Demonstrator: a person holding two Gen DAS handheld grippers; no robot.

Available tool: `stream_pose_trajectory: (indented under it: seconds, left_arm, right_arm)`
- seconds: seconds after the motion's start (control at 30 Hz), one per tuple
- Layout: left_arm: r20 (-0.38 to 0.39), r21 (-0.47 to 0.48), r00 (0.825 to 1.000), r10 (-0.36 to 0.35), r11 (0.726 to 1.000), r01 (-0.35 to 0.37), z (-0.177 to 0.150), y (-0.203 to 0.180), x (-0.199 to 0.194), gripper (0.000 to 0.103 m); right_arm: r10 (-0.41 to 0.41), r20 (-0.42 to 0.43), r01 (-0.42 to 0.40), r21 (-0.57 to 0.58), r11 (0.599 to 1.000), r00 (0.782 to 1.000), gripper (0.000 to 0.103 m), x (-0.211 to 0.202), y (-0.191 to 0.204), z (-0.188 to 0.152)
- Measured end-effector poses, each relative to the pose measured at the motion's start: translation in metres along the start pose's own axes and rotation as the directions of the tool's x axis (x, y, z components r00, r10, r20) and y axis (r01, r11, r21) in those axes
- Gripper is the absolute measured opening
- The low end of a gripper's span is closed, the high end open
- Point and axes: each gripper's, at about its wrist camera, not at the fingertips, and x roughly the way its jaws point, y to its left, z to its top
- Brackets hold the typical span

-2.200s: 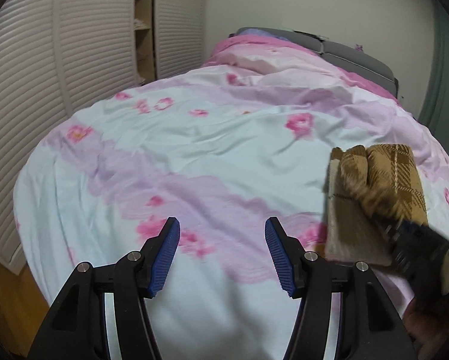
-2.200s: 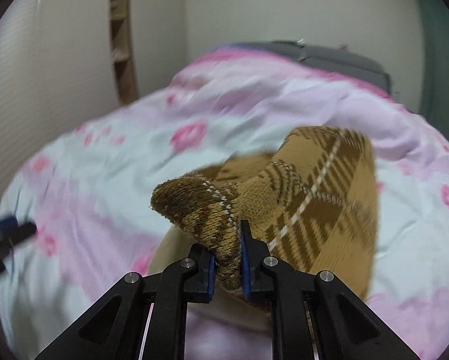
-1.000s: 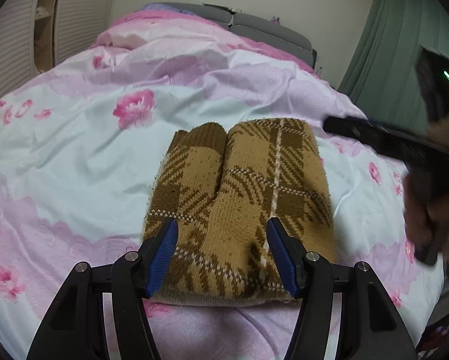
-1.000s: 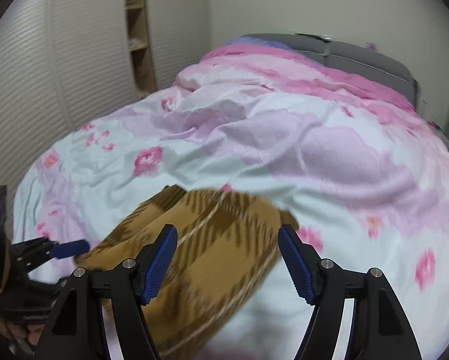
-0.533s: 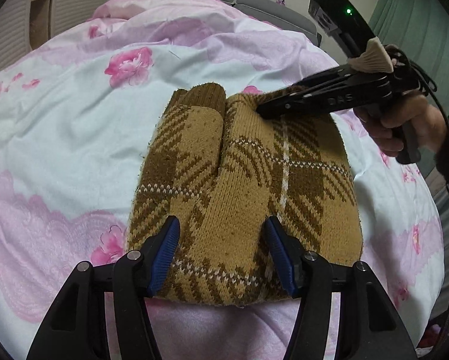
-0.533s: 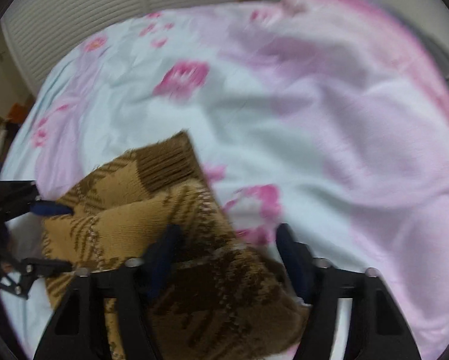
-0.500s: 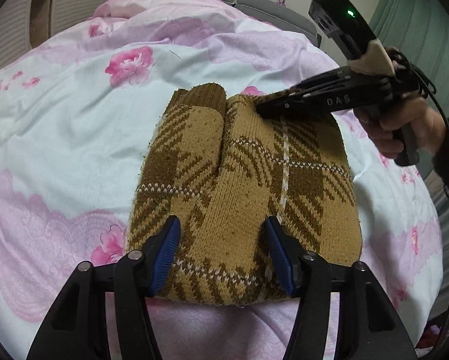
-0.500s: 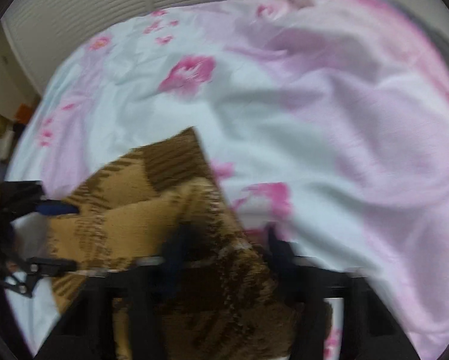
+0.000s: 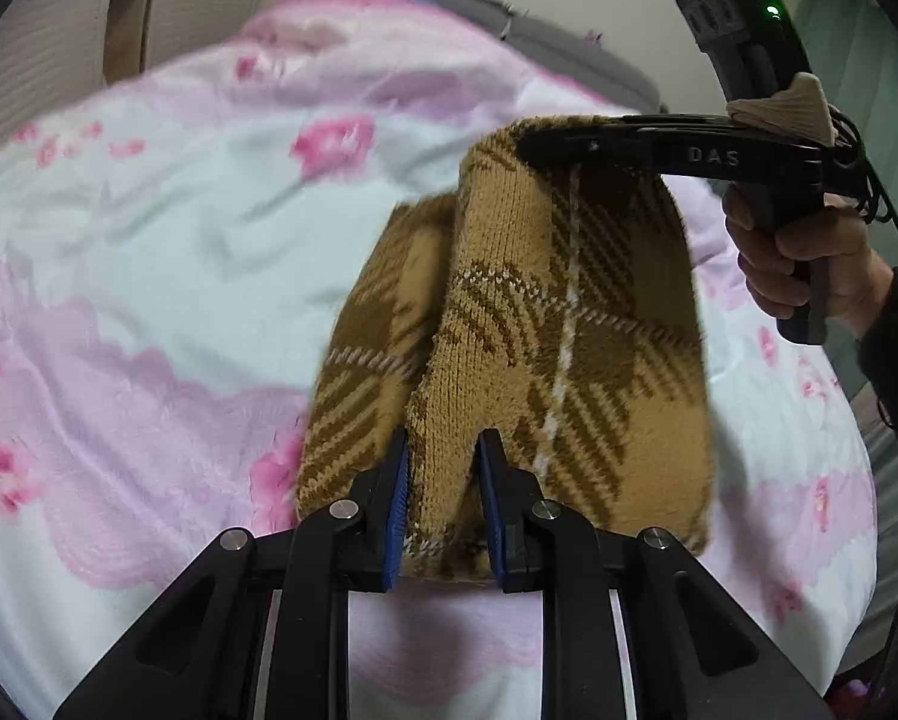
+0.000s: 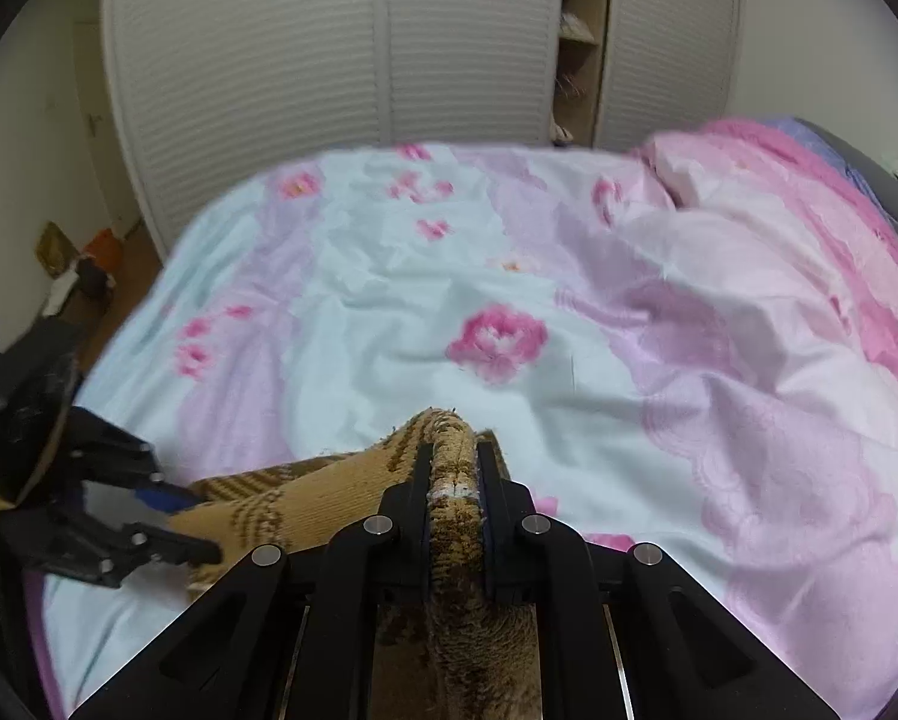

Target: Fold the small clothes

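1. Your left gripper (image 9: pixel 443 504) has just been closing its jaws, and they now pinch the near hem of the brown plaid knit garment (image 9: pixel 568 330) — the blue pads press the knit from both sides.
2. Your right gripper (image 10: pixel 453 468) is clamped narrow on a ridge of the same garment at its far edge; in the left wrist view that edge hangs raised from its tip, off the bed (image 9: pixel 149 252).
3. With opposite ends held like this, the cloth is stretched between your two hands — a sound set-up, I judge, for carrying the far edge over toward the near one to make a fold.
4. The garment's near part sits low over the floral bedspread; whether it still touches the cover I cannot tell.
5. Containers: no basket, box or drawer for folded clothes shows in either view. The shelves (image 10: pixel 577 30) between the louvred wardrobe doors (image 10: pixel 466 48) hold items too small to identify.
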Motion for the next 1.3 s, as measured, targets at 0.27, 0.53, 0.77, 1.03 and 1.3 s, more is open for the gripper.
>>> stream_pose_trajectory:
  seconds: [0.27, 0.53, 0.77, 1.03, 1.3]
  left_arm:
    - [0.045, 0.035, 0.999, 0.018, 0.999, -0.019, -0.007, -0.004, -0.007, 0.029]
    - [0.133, 0.053, 0.991, 0.032, 0.998, -0.039, 0.016, -0.022, -0.036, 0.053]
    - [0.161, 0.092, 0.986, 0.045, 0.994, -0.06, 0.036, -0.043, -0.034, 0.06]
    - [0.021, 0.066, 0.991, 0.135, 0.988, -0.136, 0.033, -0.022, 0.023, 0.062]
    - [0.043, 0.08, 0.99, 0.136, 0.987, -0.139, 0.027, -0.016, 0.035, 0.068]
  right_arm:
    - [-0.098, -0.083, 0.108, 0.133, 0.985, 0.992, 0.032, 0.045, -0.022, -0.037]
    - [-0.238, 0.068, 0.217, 0.222, 0.95, 0.969, 0.059, -0.025, -0.01, -0.038]
    - [-0.342, 0.163, 0.271, 0.347, 0.898, 0.925, 0.065, -0.083, 0.027, -0.079]
    - [-0.33, 0.039, 0.302, 0.314, 0.9, 0.943, 0.065, -0.038, 0.047, -0.107]
    - [-0.335, -0.018, 0.312, 0.416, 0.854, 0.942, 0.077, -0.008, 0.024, -0.121]
